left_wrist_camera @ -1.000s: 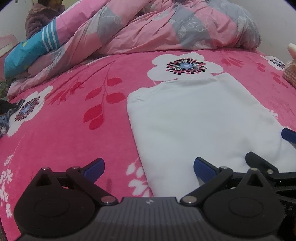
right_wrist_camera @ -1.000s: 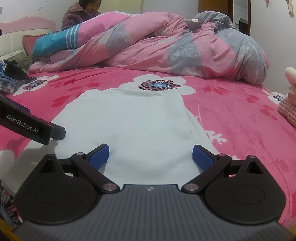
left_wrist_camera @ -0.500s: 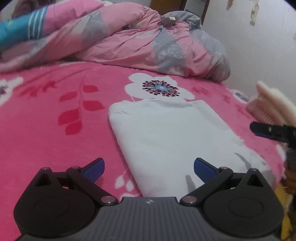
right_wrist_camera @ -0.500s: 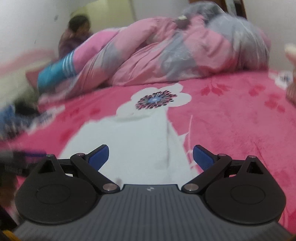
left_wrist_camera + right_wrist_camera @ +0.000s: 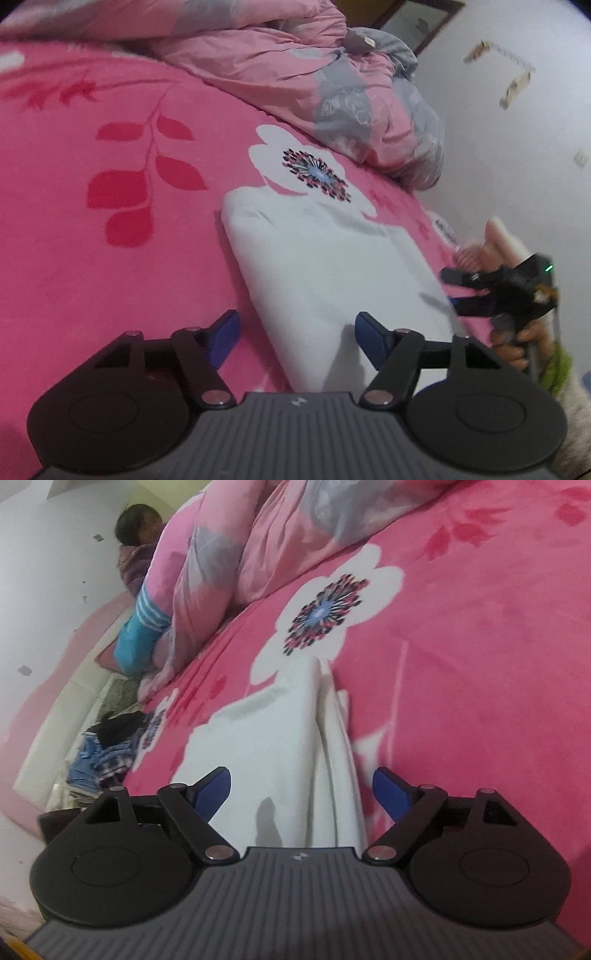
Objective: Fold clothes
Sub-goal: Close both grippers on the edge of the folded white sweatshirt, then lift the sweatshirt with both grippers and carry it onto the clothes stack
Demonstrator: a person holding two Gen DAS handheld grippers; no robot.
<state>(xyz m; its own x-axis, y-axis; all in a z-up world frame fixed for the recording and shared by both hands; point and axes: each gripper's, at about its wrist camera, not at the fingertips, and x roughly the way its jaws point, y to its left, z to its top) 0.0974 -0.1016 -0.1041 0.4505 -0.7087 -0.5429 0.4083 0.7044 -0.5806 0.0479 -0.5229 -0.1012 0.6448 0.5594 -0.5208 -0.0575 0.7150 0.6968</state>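
A white folded garment [image 5: 325, 258] lies flat on the pink flowered bedspread [image 5: 110, 258]. My left gripper [image 5: 295, 332] is open just above the garment's near left corner, with nothing between its blue pads. In the right wrist view the same garment [image 5: 273, 738] shows stacked layered edges along its right side. My right gripper [image 5: 301, 788] is open over that near edge, holding nothing. The left wrist view also shows the right gripper [image 5: 476, 291], held by a hand at the garment's right edge.
A bunched pink and grey quilt [image 5: 314, 62] fills the far side of the bed. A person [image 5: 138, 542] sits at the headboard end. Folded blue and dark clothes [image 5: 107, 749] are stacked at the bed's left edge. A white wall [image 5: 517, 147] is to the right.
Both grippers tilted and swung around the garment. The left view turned rightward, bringing the right gripper and hand into sight. Both stay open and empty; the garment has not moved.
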